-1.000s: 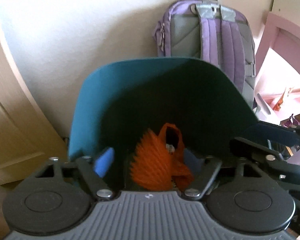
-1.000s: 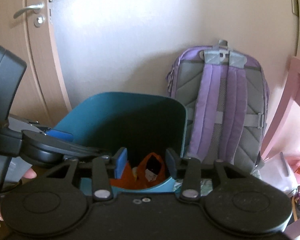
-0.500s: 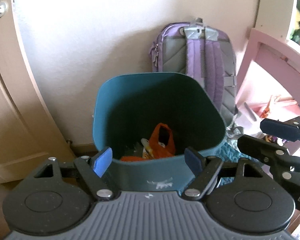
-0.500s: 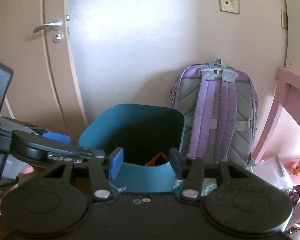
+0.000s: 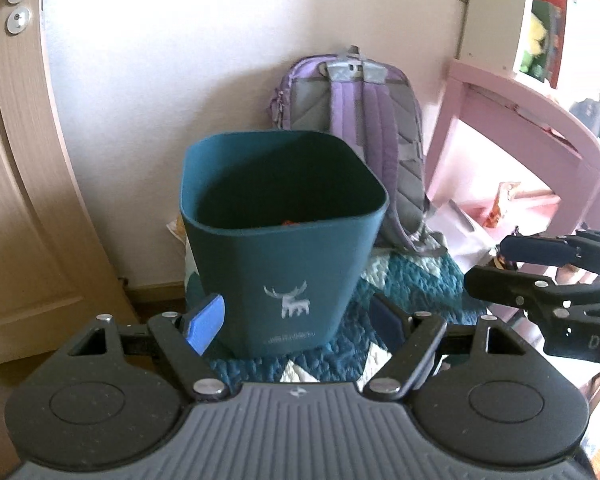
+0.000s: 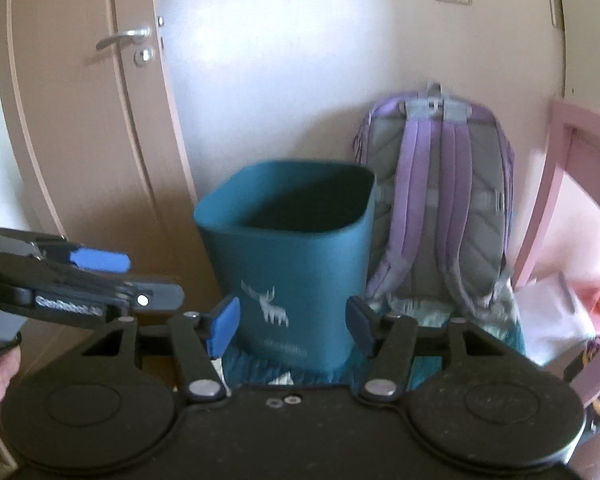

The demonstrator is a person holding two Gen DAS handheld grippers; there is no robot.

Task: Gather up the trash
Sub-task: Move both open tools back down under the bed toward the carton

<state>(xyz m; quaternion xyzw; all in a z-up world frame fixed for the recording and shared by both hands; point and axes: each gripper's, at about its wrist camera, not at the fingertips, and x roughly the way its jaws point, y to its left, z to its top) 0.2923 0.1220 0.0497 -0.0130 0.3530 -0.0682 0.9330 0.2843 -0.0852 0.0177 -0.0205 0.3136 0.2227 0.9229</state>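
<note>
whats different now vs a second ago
Both claws pulled back from the bin: a second ago they looked down into it at the orange trash, now its whole front shows. The right claw has just been opening, with nothing between its jaws; the left claw is open and empty. Bin and backpack stayed put.

left wrist: angled down, near bin (image 5: 284,236) | right wrist: same, rightward | shared: bin, backpack (image 6: 440,208)

Bright daylight glares off the far white wall (image 5: 180,60); the right wrist view is motion-blurred, and fisheye distortion bends both views' edges.
</note>
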